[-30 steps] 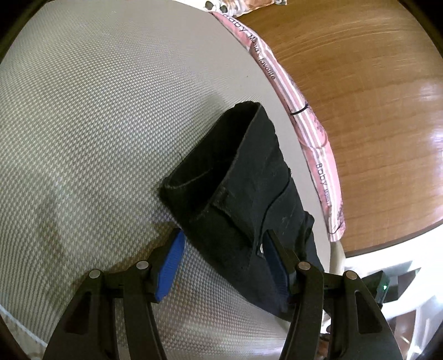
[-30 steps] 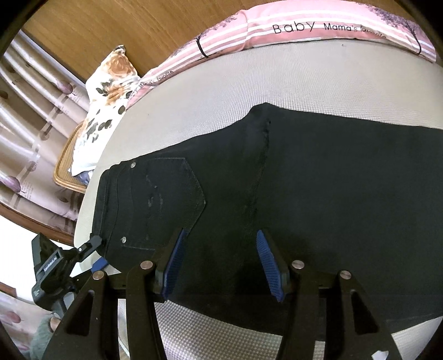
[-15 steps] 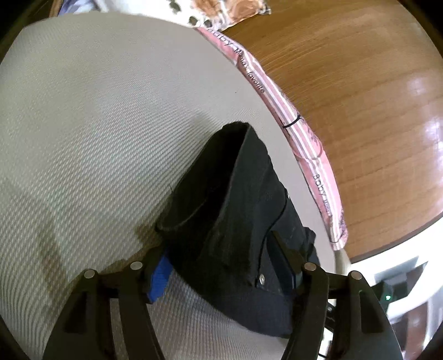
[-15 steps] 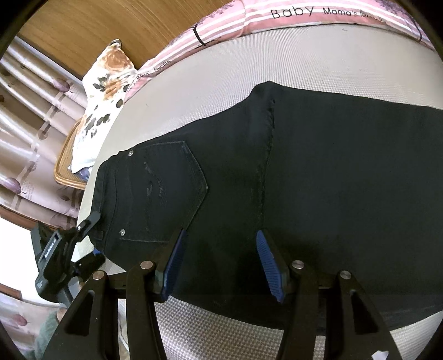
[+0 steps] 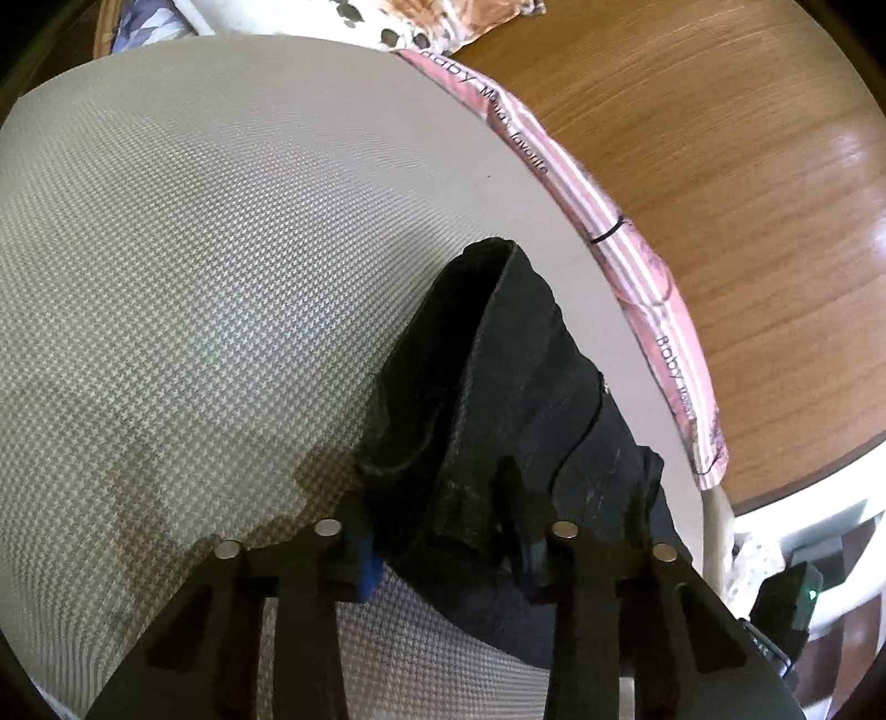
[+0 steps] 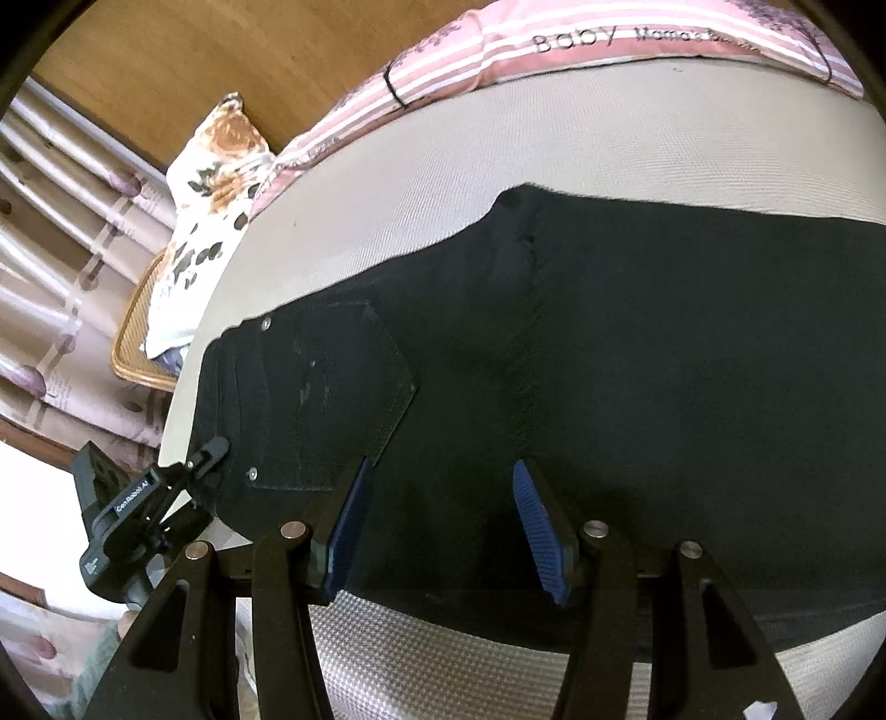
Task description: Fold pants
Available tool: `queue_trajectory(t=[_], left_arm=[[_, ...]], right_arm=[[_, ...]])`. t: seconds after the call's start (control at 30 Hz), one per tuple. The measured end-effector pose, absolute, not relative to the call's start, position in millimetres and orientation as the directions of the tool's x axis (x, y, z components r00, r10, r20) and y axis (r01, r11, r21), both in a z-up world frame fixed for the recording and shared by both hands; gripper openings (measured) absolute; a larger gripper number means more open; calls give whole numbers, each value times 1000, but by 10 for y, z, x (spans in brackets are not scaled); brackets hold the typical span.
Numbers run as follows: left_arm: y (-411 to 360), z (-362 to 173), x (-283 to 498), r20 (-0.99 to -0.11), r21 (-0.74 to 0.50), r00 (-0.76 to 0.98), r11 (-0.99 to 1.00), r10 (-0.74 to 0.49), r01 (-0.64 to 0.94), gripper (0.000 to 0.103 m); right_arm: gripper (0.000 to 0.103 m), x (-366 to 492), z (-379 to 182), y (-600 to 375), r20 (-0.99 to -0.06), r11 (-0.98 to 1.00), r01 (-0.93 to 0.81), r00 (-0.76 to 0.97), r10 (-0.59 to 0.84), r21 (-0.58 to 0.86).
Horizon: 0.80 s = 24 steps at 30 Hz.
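Black pants (image 6: 637, 354) lie flat on a grey-white woven mat (image 6: 443, 166), back pocket and waistband at the left. My right gripper (image 6: 437, 515) is open, its blue pads low over the near edge of the pants by the seat seam. In the left wrist view the waistband end (image 5: 498, 399) is bunched and raised off the mat (image 5: 194, 277). My left gripper (image 5: 443, 531) is closed around the waistband, cloth filling the gap between its fingers. The left gripper also shows in the right wrist view (image 6: 205, 459) at the waistband's near corner.
A pink striped cushion (image 6: 581, 50) runs along the mat's far edge. A floral pillow (image 6: 210, 194) lies on a wicker tray (image 6: 138, 343) at the left, with curtains behind. Wooden floor (image 5: 747, 194) lies beyond the mat.
My left gripper has moved onto the waistband and closed on it, bunching and lifting the cloth. My right gripper has barely moved and stays open.
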<state>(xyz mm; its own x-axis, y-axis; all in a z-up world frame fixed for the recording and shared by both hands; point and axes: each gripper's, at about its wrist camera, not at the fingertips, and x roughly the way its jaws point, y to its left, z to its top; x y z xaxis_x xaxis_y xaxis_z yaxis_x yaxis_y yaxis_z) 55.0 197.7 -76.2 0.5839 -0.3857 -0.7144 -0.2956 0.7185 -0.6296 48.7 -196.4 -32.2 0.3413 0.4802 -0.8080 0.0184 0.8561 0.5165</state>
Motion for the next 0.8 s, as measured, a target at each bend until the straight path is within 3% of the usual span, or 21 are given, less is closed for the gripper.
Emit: queue_trajectory(t=[0.13, 0.43, 0.6, 0.8], left_arm=[[1844, -560, 617, -742, -572, 574, 773, -346, -274, 27], [1278, 259, 915, -629, -633, 628, 771, -458, -72, 26], [551, 632, 1139, -581, -623, 604, 776, -546, 102, 25], [-478, 685, 1326, -600, -588, 490, 764, -633, 266, 25]], right_arm=[[51, 455, -247, -2177, -799, 851, 52, 377, 468, 523], [52, 243, -113, -2954, -774, 814, 174, 466, 428, 555], [52, 106, -9, -3422, -756, 789, 231, 525, 391, 569], [54, -102, 34, -3946, -745, 752, 308, 571, 344, 583]])
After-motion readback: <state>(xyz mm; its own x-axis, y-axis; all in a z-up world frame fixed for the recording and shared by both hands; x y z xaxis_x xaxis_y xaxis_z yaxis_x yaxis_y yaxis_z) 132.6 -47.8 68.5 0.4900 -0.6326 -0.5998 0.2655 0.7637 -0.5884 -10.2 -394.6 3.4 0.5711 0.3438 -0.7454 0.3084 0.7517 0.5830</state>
